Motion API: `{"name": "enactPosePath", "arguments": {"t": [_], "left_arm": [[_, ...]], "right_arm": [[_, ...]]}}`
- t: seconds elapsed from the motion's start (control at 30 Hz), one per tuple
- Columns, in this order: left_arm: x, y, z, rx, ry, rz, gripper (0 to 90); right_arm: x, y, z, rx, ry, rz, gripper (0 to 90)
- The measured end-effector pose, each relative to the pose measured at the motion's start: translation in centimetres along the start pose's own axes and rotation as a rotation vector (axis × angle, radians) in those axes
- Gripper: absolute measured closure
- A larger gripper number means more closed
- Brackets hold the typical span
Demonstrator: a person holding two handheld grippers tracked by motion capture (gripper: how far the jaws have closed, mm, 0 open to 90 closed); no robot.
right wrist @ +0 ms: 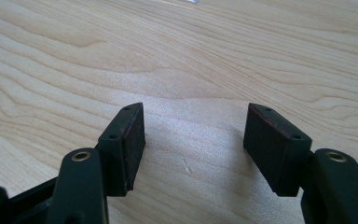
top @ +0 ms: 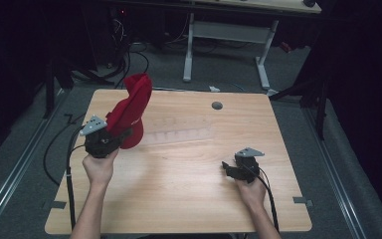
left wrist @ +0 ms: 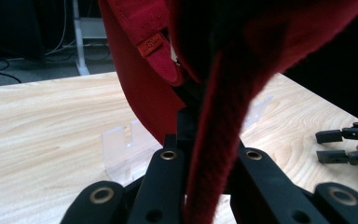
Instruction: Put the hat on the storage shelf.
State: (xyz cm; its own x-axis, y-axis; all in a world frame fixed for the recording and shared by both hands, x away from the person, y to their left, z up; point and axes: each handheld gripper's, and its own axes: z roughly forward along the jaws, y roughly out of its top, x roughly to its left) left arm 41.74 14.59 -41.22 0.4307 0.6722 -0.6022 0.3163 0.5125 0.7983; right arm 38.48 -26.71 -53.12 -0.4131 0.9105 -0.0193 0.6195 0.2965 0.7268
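Note:
A red cloth item (top: 132, 107) with a small orange label stands lifted above the left half of the wooden table (top: 189, 199). My left gripper (top: 124, 132) is shut on its lower edge. In the left gripper view the red cloth (left wrist: 140, 70) drapes over and between the black jaws of the left gripper (left wrist: 205, 144), hiding the fingertips. My right gripper (top: 225, 168) rests low over the table at the right. Its fingers point left and stand open. In the right gripper view, bare wood lies between the pads of the right gripper (right wrist: 193, 140).
A clear plastic rack (top: 179, 132) lies on the table behind the cloth, also seen as clear plastic (left wrist: 121, 144) in the left gripper view. A round grey grommet (top: 217, 105) sits near the far edge. White desk legs (top: 189, 50) and cables stand beyond the table.

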Motion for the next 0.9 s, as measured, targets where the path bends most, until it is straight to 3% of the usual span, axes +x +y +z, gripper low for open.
{"name": "enactPosePath", "arguments": {"t": [0.07, 0.3, 0.9], "left_arm": [[0.1, 0.1, 0.6, -0.015, -0.002, -0.013, 85.0], [0.8, -0.4, 2.7, -0.019, 0.037, 0.007, 85.0], [2.6, -1.8, 4.7, -0.021, 0.113, -0.006, 84.9]], "right_arm": [[0.0, 0.0, 0.0, 0.000, 0.000, 0.000, 38.7], [0.0, 0.0, 0.0, 0.001, 0.002, -0.002, 38.3], [0.0, 0.0, 0.0, 0.001, 0.002, -0.003, 38.2]]}}
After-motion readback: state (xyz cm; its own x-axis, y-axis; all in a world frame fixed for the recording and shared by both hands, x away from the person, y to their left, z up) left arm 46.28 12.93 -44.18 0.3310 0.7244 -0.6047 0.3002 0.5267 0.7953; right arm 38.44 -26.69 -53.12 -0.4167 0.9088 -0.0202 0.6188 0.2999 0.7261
